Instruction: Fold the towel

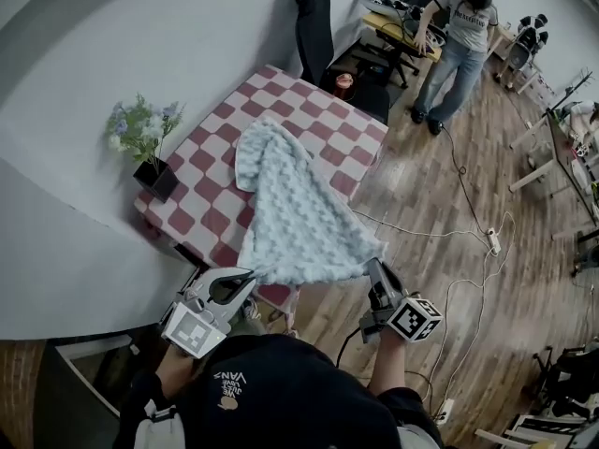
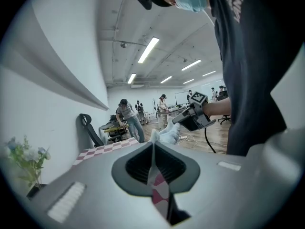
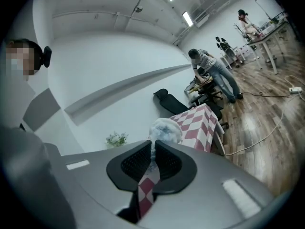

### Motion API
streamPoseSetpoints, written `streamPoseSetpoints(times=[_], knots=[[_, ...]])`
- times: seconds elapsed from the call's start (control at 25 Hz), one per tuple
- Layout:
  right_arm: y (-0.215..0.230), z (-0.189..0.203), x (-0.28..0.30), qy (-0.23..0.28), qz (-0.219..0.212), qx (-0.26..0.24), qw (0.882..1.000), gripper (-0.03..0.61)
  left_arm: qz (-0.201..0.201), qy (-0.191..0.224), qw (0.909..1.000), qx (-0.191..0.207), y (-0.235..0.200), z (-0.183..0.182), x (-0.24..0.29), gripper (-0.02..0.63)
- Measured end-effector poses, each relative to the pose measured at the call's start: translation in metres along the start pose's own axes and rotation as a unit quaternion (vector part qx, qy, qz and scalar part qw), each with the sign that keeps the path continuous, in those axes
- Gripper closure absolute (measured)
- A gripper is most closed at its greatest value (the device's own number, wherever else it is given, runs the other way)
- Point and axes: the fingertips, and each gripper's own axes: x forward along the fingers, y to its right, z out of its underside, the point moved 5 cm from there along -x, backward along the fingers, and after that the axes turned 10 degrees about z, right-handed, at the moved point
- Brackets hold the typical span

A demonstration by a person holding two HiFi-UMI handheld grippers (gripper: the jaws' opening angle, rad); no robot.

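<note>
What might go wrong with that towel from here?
The left gripper and right gripper each pinch only a small tip of the towel, so a corner may slip free. Swung forward, the towel might brush the flower pot at the left edge of the table.

Desk [image 1: 314, 110] - covered edge to edge by a red-and-white checked cloth [image 1: 211, 162], set against the white wall on its left side.

Directly on it:
- towel [image 1: 295, 209], pale blue, bubbled texture, laid lengthwise down the middle; far end bunched and flat on the cloth, near end past the desk's near edge and off the surface.
- black pot [image 1: 155, 179] with pale flowers [image 1: 140, 124], upright on the left corner by the wall, apart from the towel.
- small dark reddish object [image 1: 343, 84] at the far edge - too small to identify.

Desk stands on a wood-plank floor [image 1: 440, 279].
</note>
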Motion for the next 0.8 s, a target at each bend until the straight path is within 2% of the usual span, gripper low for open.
streamPoseSetpoints(times=[0.2, 0.48, 0.68, 0.8], knots=[[-0.001, -0.027, -0.037, -0.006, -0.061, -0.021, 0.998, 0.552, -0.003, 0.006, 0.9993, 0.036, 0.031, -0.041, -0.001, 0.600], [-0.008, -0.046, -0.065, -0.005, -0.115, -0.035, 0.993, 0.552, 0.016, 0.021, 0.9993, 0.025, 0.069, -0.073, -0.013, 0.601], [-0.014, -0.039, -0.115, -0.010, -0.191, -0.060, 0.980, 0.552, 0.004, -0.001, 0.9997, 0.023, 0.111, -0.080, -0.034, 0.601], [-0.029, -0.027, -0.136, -0.032, -0.248, -0.095, 0.964, 0.552, -0.014, -0.023, 0.9996, -0.007, 0.120, -0.076, -0.057, 0.601]])
